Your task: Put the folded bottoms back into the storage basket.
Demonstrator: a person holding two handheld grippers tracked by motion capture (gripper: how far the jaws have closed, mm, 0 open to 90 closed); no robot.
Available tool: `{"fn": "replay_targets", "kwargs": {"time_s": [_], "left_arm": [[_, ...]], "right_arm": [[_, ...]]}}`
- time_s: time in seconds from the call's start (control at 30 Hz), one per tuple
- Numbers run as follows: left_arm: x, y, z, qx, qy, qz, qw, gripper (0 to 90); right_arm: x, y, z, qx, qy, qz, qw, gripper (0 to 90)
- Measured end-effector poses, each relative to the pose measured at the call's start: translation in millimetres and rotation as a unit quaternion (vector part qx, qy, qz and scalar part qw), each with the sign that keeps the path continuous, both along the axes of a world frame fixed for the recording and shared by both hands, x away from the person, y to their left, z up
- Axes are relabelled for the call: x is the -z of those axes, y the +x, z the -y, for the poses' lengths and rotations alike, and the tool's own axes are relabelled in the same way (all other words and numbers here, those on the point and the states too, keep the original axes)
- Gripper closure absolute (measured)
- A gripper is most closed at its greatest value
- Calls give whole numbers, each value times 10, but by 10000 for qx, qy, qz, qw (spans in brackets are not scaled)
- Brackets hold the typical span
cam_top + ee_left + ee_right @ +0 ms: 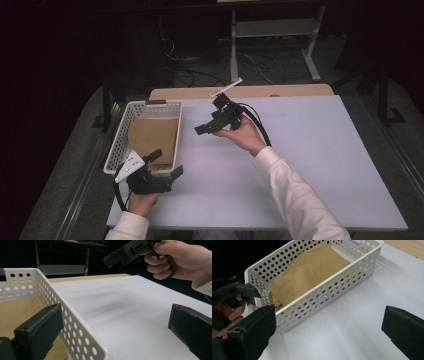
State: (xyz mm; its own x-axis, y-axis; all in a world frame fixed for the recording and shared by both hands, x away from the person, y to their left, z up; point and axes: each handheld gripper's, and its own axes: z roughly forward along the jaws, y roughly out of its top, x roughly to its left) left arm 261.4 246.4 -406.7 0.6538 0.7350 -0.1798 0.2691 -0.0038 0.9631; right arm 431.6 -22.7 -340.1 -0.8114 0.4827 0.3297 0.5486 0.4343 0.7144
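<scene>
A: Table point(310, 165) showing white, room sitting dark, cables trailing behind.
B: Tan cloth point(152, 137) lying folded in perforated white basket point(176, 134), table's left. Left gripper point(165, 164) and right gripper point(202, 129) both gaping, holding nothing.

My basket point(317, 297) at the upper middle of the right gripper view looks like smooth white perforated plastic, the tan cloth point(312, 270) inside it soft and matt, the table point(300, 160) a matt pale sheet over a wood edge, and my left gripper point(115, 332) jaws coarse matt black
</scene>
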Motion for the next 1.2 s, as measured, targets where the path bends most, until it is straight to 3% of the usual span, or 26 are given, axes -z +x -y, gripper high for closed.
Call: {"fn": "replay_targets", "kwargs": {"time_s": [0.4,1.2], "left_arm": [[3,7,-2,-1,10,-16,10000,2],[10,12,13,9,72,-28,10000,2]], "right_arm": [[34,-66,220,126,20,82,9999,0],[75,-297,839,468,167,295,9983,0]]}}
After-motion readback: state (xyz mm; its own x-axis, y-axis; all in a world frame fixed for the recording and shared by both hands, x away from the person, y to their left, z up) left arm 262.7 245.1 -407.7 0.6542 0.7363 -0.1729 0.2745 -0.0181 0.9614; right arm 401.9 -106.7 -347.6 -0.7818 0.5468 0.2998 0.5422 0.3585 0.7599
